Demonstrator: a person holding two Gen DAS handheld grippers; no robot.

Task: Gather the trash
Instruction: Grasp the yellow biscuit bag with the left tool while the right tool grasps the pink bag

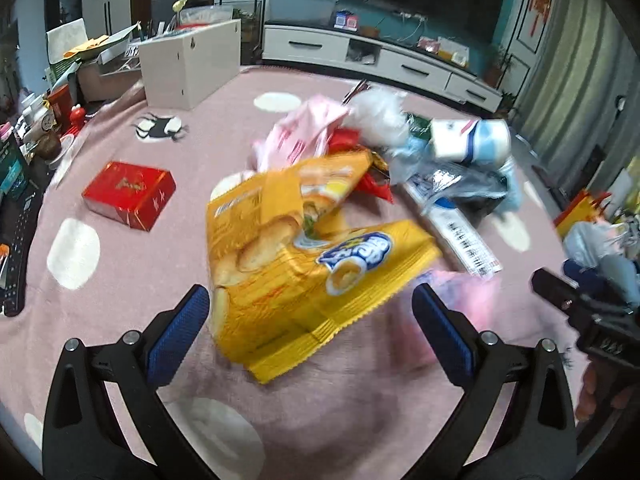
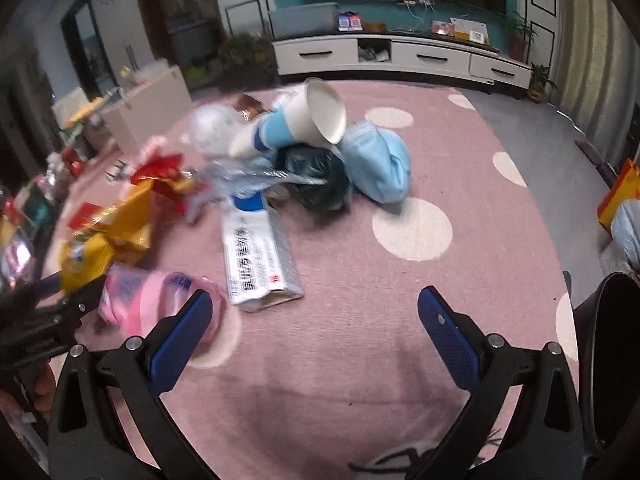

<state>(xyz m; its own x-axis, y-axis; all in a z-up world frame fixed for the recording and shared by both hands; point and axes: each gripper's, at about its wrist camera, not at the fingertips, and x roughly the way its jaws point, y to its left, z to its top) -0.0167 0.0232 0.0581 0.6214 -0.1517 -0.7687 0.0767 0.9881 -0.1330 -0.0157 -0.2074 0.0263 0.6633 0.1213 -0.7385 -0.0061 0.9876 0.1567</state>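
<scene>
Ahead of the wide-open left gripper (image 1: pixel 310 332) a crumpled yellow snack bag (image 1: pixel 304 264) fills the gap, with the heaped wrappers and paper cup (image 1: pixel 468 140) crowding behind it. Bare pink spotted blanket (image 2: pixel 360 280) lies open before the spread right gripper (image 2: pixel 314 332); a flattened white medicine box (image 2: pixel 260 260) and pink plastic packet (image 2: pixel 148 300) block its left.

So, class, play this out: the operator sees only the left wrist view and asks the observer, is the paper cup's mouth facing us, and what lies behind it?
Observer: In the right wrist view the paper cup lies tilted on the pile, its open mouth turned to the right.
Operator: What is beside it?
Observer: A light blue face mask rests on the pink cloth, against a dark plastic bag.
Operator: Is the right gripper holding anything?
Observer: No. The right gripper is open over bare cloth, with the white medicine box ahead on its left.
</scene>
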